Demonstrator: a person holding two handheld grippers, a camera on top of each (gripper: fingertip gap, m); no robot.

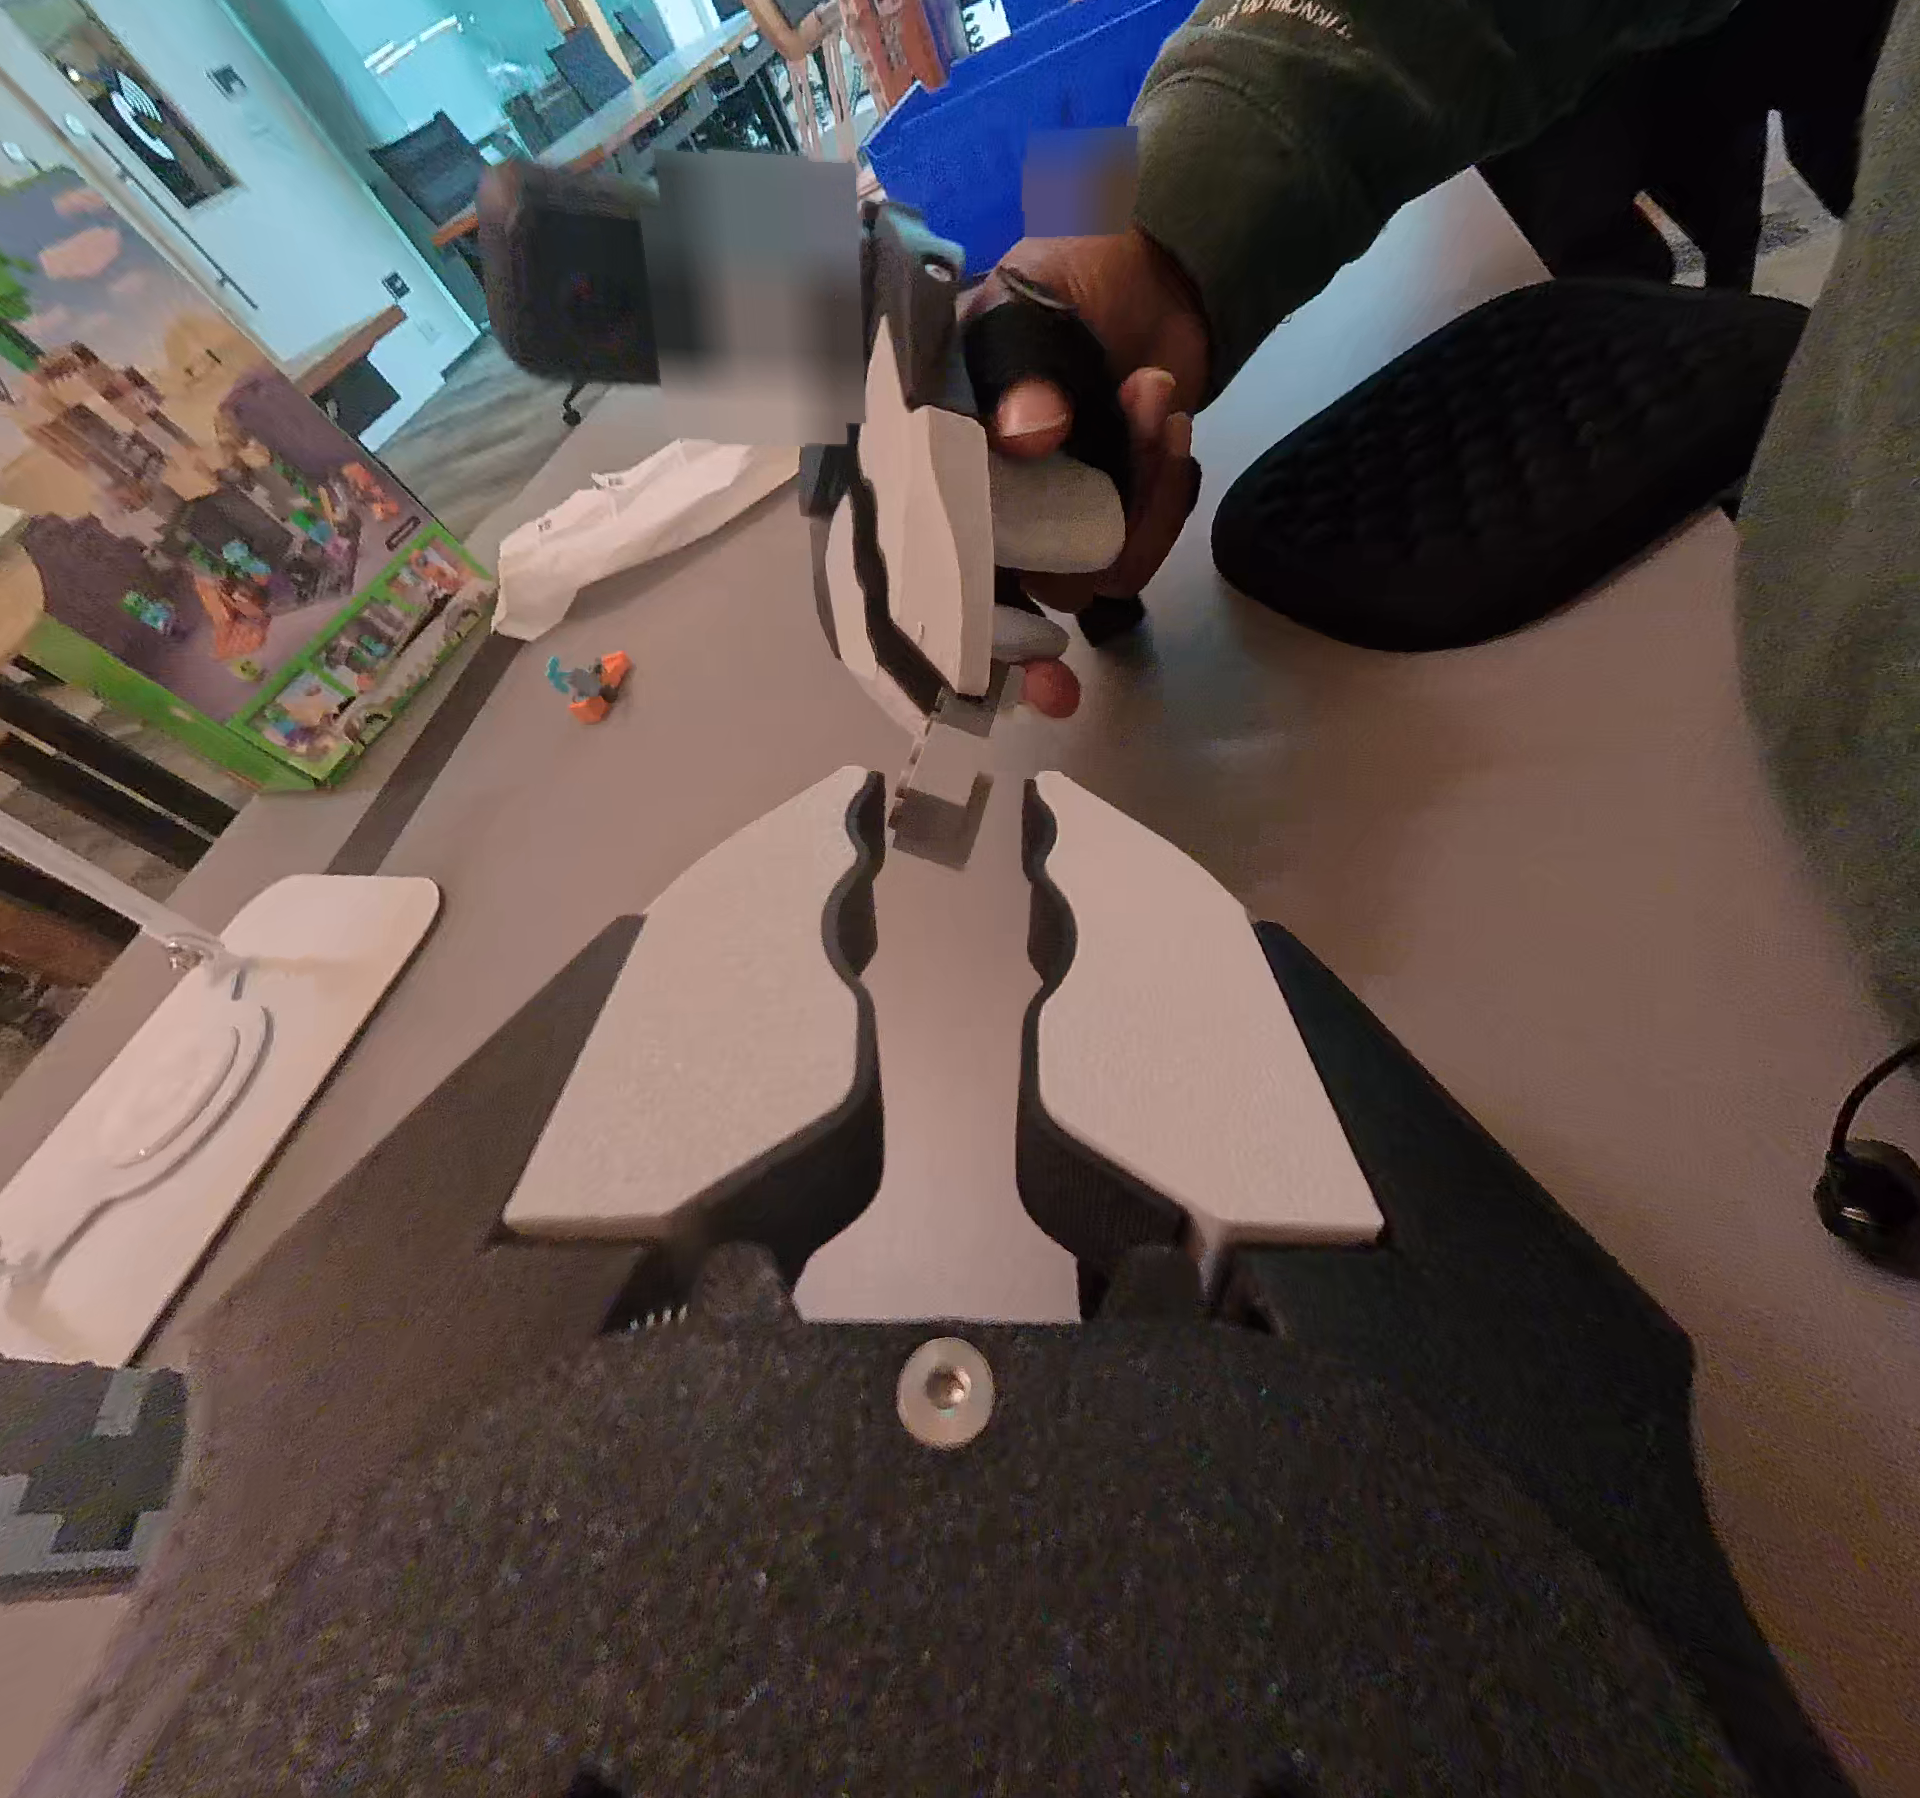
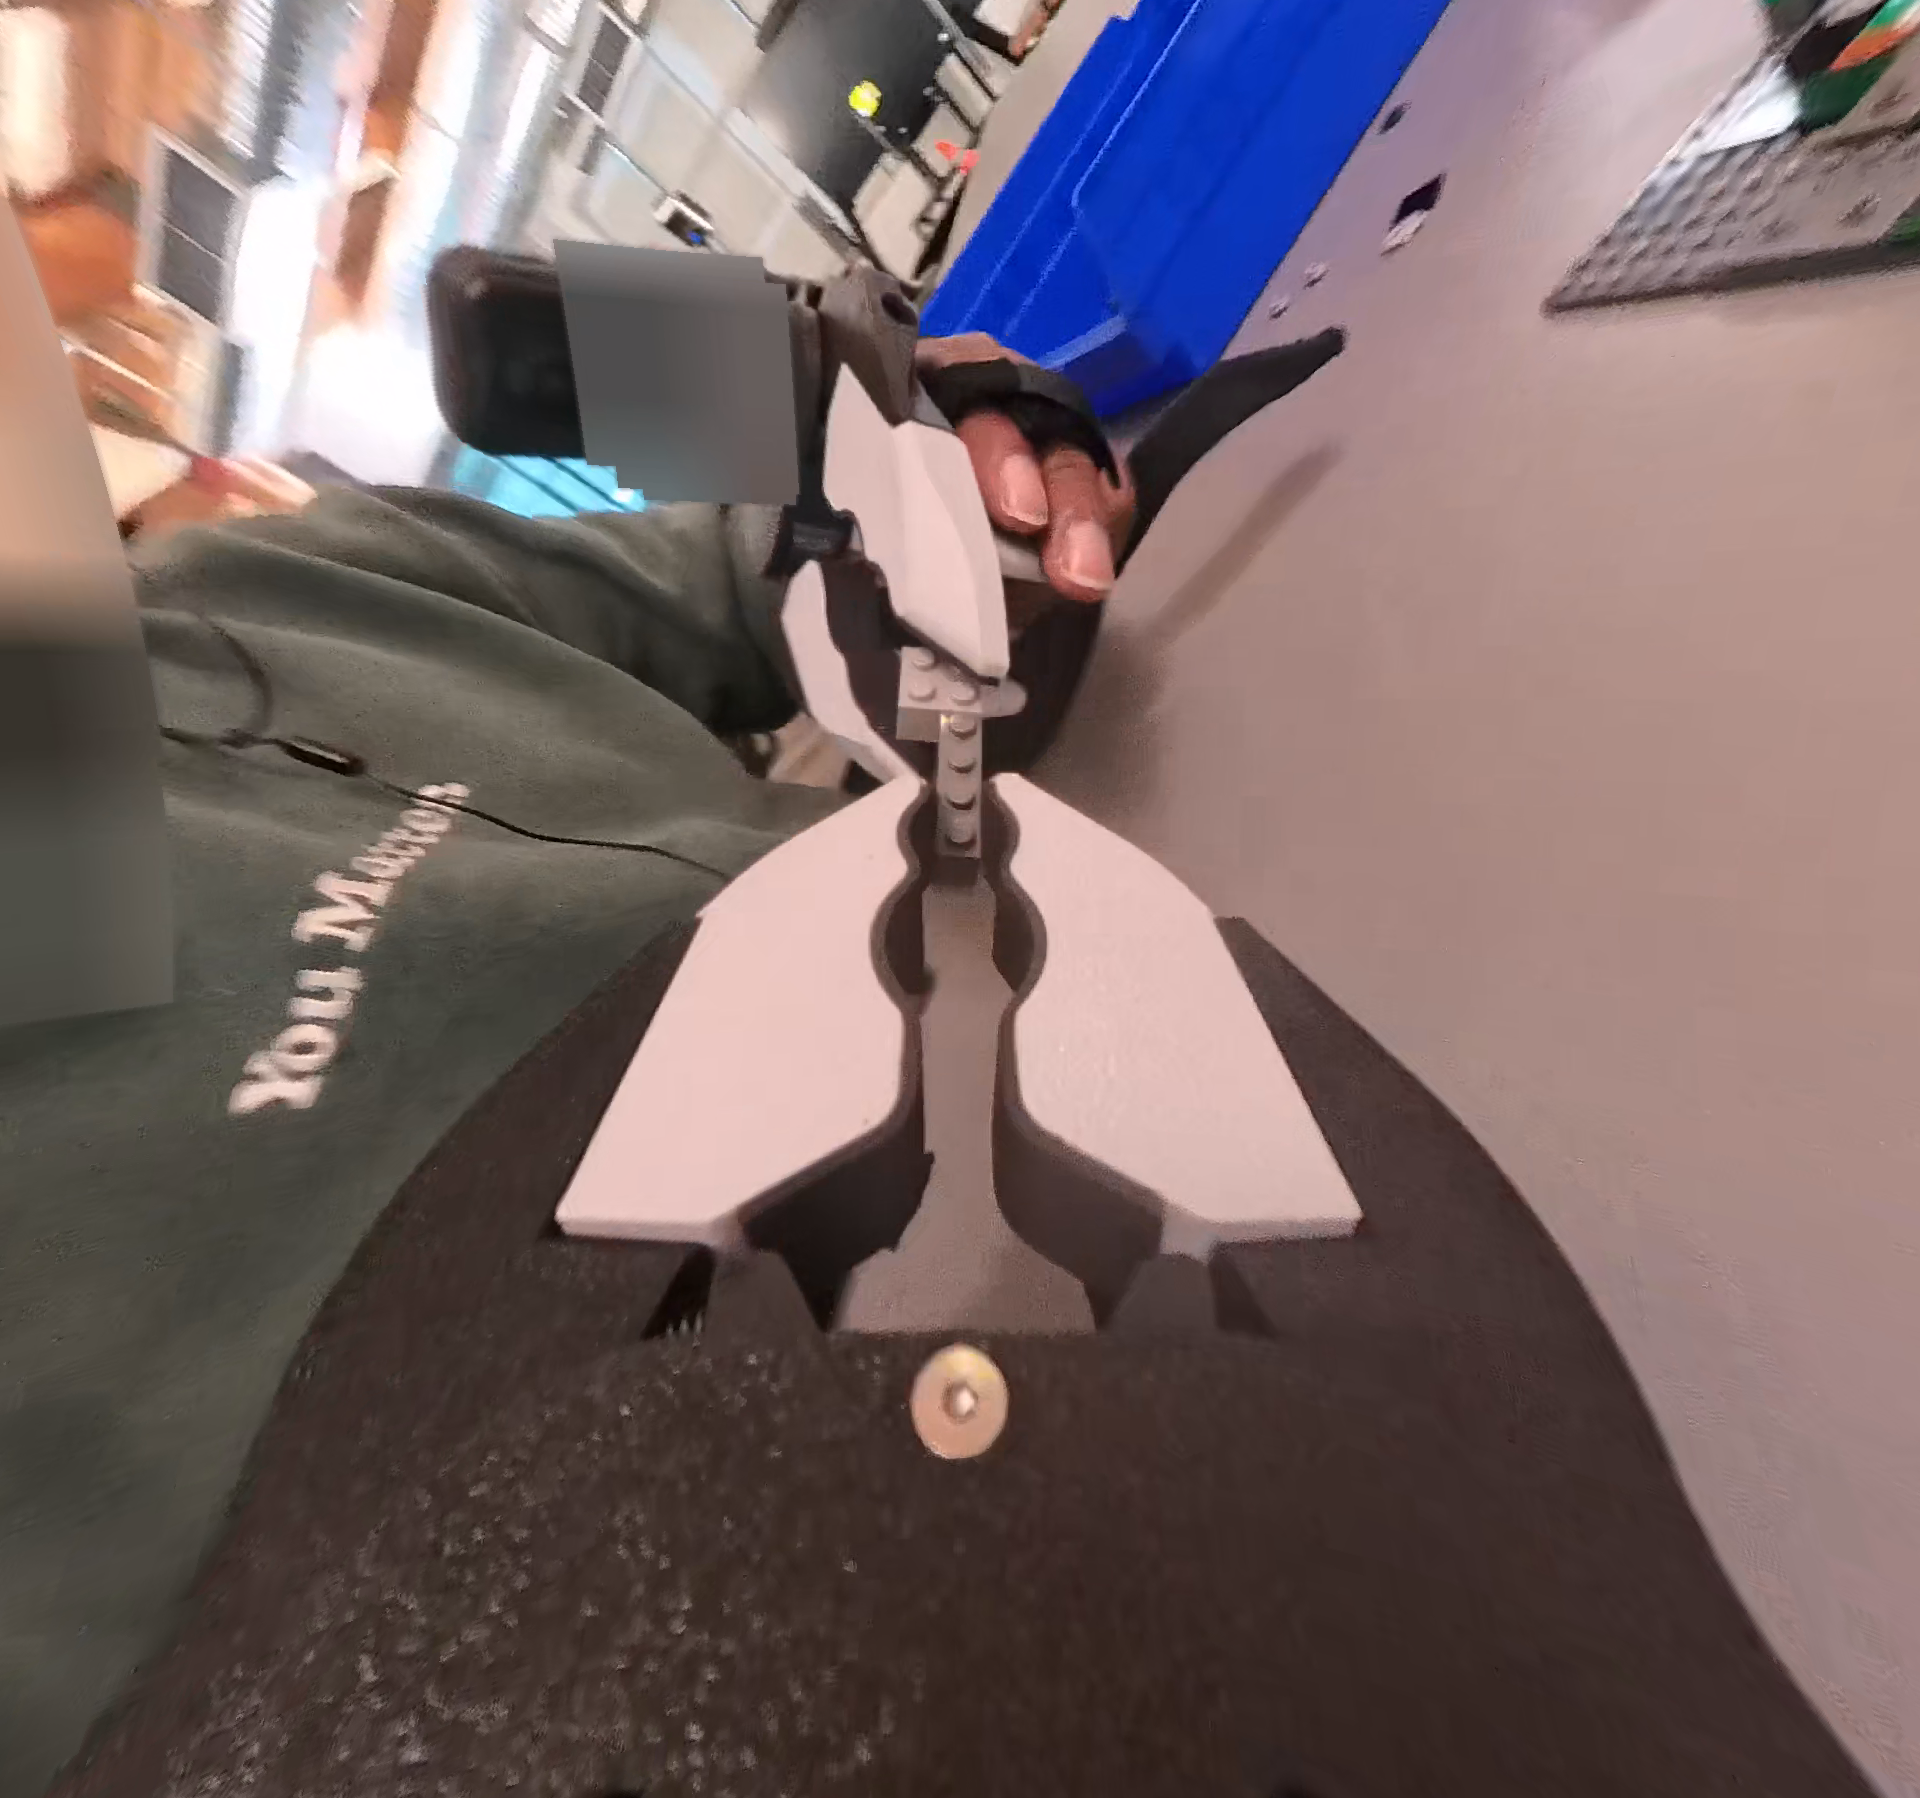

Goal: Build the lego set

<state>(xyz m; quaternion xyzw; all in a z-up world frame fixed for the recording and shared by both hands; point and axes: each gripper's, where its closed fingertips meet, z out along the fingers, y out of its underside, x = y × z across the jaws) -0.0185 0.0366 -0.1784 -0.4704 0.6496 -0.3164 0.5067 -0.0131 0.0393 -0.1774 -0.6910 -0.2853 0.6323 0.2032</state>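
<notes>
My left gripper (image 1: 954,798) is shut on a grey studded plate (image 1: 935,818), which sits between its fingertips above the grey table (image 1: 1403,917). My right gripper (image 2: 956,813) is shut on a narrow grey plate (image 2: 958,803). The two plates meet end to end at an angle. In the left wrist view the right gripper (image 1: 961,699) comes in from above, held by a gloved hand (image 1: 1081,418). In the right wrist view the left gripper (image 2: 935,699) holds the wider plate (image 2: 935,694) at its tips.
A lego box (image 1: 208,553), a white bag (image 1: 623,522) and a small orange and teal figure (image 1: 592,683) lie at the left. A white pad (image 1: 208,1052) is near. Blue bins (image 2: 1195,190) stand behind. A dark baseplate (image 2: 1766,190) carries a partial build. A black chair (image 1: 1455,470) is at the right. Less than 4 cm separates the two grippers' tips.
</notes>
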